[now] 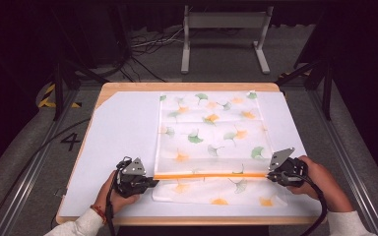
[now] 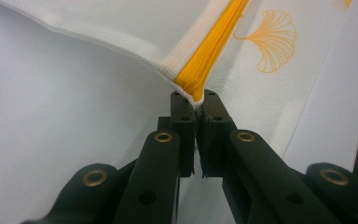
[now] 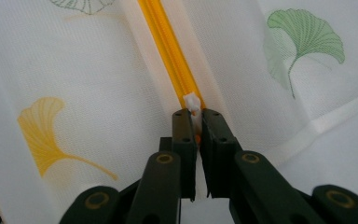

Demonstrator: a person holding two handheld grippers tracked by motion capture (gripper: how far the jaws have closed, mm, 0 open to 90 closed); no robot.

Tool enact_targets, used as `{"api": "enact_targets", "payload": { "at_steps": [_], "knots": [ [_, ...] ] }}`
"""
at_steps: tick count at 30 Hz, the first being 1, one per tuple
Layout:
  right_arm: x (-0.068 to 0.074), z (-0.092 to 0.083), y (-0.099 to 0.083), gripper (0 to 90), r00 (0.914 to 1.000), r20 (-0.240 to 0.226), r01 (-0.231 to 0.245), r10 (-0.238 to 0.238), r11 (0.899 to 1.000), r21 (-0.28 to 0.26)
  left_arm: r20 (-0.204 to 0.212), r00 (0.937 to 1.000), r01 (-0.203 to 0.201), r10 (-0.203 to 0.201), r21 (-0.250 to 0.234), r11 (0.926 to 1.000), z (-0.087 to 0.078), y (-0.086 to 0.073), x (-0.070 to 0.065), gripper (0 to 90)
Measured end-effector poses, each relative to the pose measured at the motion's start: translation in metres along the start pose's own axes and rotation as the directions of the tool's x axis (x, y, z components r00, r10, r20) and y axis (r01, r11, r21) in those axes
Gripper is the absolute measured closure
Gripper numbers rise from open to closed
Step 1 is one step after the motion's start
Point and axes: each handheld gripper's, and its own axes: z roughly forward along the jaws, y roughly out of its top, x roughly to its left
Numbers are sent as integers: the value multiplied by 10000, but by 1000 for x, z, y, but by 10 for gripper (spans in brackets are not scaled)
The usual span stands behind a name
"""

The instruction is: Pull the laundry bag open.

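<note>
At the near edge of the white-covered wooden table (image 1: 123,132): zipper gripped at both ends.
My left gripper (image 1: 145,179) clamps the orange zipper's (image 1: 209,175) left end on the white mesh ginkgo-print bag (image 1: 209,128); my right gripper (image 1: 274,177) pinches its white pull tab (image 3: 192,101). Risk: uneven tension could slip the tab free.

A wooden table (image 1: 187,86) fills the middle of the frame, and a white sheet (image 1: 118,142) covers most of its top. At the upper centre a grey metal stand (image 1: 224,29) rests on the carpeted floor (image 1: 24,142), with loose cables (image 1: 147,46) to its left. A black numeral 4 (image 1: 71,141) marks the floor at left, and yellow-black tape (image 1: 47,96) lies above it.
</note>
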Motion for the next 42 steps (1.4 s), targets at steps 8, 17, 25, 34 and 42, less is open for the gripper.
{"api": "enact_targets", "payload": {
  "at_steps": [8,17,25,34,42],
  "knots": [
    [-4,0,-8,847,9996,243,-130,117,9985,541,-15,10000,82,-82,58,9999,-1,-2,2,858],
    [-6,-1,-11,846,9995,150,-272,265,9984,502,36,10000,51,-51,83,10000,-1,-3,2,857],
    [-6,-2,-12,844,9995,40,-307,305,9987,401,13,10000,50,-50,84,10000,-1,-4,2,851],
    [-4,-4,-14,826,9996,-11,-280,281,9986,440,110,9996,252,-253,29,9997,-4,-7,3,806],
    [1,-11,-17,808,9990,81,-445,446,9989,-174,80,9998,162,-163,50,9999,-10,-11,-2,785]
  ]
}}
